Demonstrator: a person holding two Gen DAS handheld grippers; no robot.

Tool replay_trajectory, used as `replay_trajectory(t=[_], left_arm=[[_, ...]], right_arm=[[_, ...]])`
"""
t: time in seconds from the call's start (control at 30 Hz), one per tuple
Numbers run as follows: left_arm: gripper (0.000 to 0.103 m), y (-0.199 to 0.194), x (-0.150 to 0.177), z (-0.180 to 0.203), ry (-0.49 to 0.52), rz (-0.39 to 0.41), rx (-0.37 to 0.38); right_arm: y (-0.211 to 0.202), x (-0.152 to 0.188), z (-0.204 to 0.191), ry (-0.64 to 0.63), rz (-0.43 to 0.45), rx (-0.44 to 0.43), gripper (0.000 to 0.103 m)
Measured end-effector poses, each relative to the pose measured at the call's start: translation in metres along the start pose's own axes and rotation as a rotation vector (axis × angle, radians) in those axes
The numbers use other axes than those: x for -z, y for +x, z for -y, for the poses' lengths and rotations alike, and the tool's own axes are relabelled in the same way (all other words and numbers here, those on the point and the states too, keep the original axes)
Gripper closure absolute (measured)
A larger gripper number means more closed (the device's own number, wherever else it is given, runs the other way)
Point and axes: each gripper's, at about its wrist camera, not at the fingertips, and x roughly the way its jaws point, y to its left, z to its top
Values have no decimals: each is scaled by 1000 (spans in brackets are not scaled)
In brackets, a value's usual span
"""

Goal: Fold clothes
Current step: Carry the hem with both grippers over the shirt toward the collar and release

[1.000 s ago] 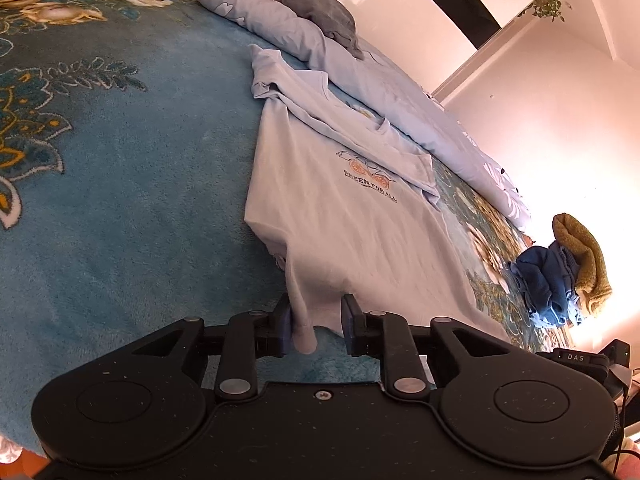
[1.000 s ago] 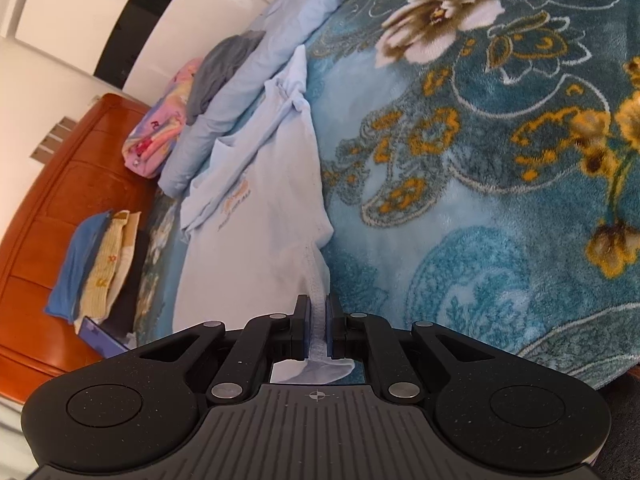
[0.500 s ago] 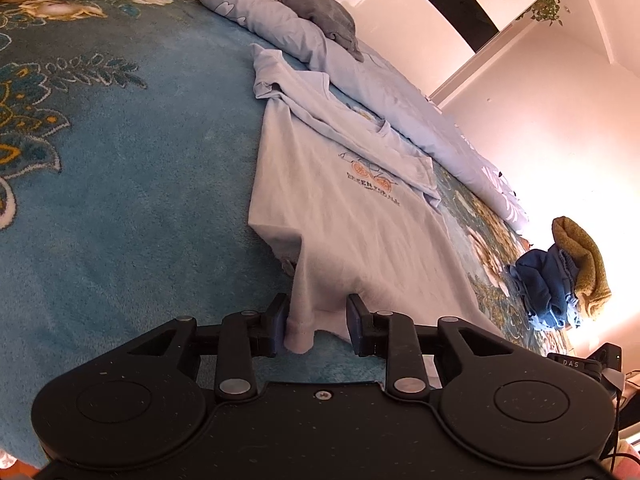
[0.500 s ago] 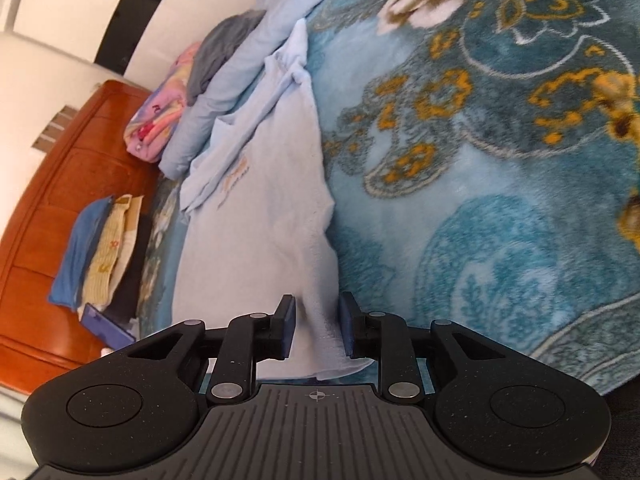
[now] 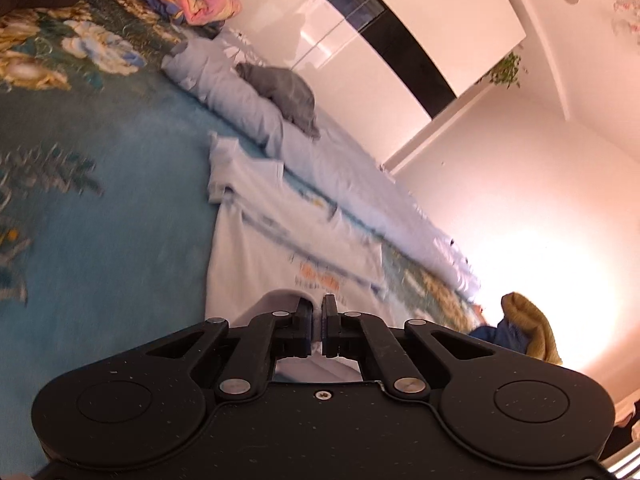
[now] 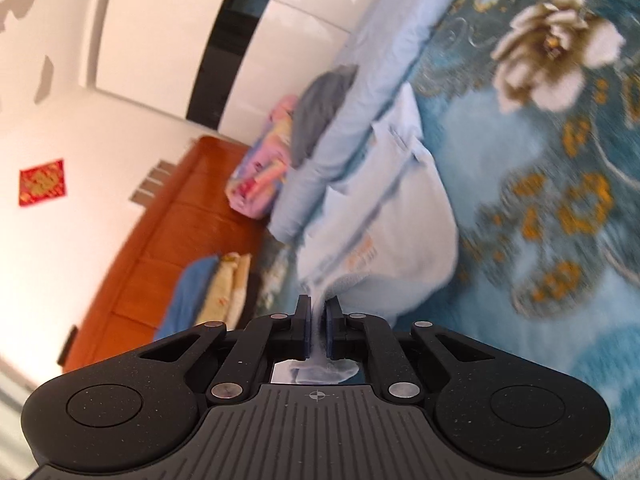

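- My left gripper (image 5: pixel 318 322) has its jaws pinched on the shirt (image 5: pixel 276 252) hem.
- My right gripper (image 6: pixel 318 330) jaws clamp the other corner.
- The shirt's far end lies on the bed (image 5: pixel 100 240).

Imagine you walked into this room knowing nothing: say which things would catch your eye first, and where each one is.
First, the pale blue T-shirt with an orange chest print, spread on the teal floral plush blanket, its near hem pinched by both the left gripper and the right gripper. Next, the large cream flower pattern woven into the blanket's far right. Beyond the shirt, a crumpled grey garment sits on a long light blue rolled quilt.
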Motion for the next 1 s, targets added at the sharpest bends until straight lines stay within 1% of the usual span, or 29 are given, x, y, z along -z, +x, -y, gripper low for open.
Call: replay_trajectory(t=[0.1, 0.2, 0.3, 0.43, 0.5, 0.73, 0.83, 1.0], left_arm=[[103, 20, -32, 4, 16, 32, 2], [103, 47, -61, 7, 48, 54, -13], [103, 79, -87, 5, 55, 64, -39], [103, 127, -116, -7, 14, 51, -74], [103, 149, -128, -13, 10, 48, -101], [103, 212, -157, -30, 31, 38, -196], [103, 233, -163, -38, 34, 21, -243], [103, 263, -167, -54, 5, -15, -313]], right_arm=[[18, -28, -7, -17, 29, -19, 98], [45, -60, -13, -48, 37, -14, 98], [76, -91, -15, -72, 39, 17, 98], [117, -130, -8, -78, 40, 79, 98], [136, -147, -5, -86, 40, 99, 98], [201, -193, 17, -91, 9, 207, 98], [223, -203, 24, -95, -11, 251, 98], [258, -218, 37, -97, -43, 326, 98]])
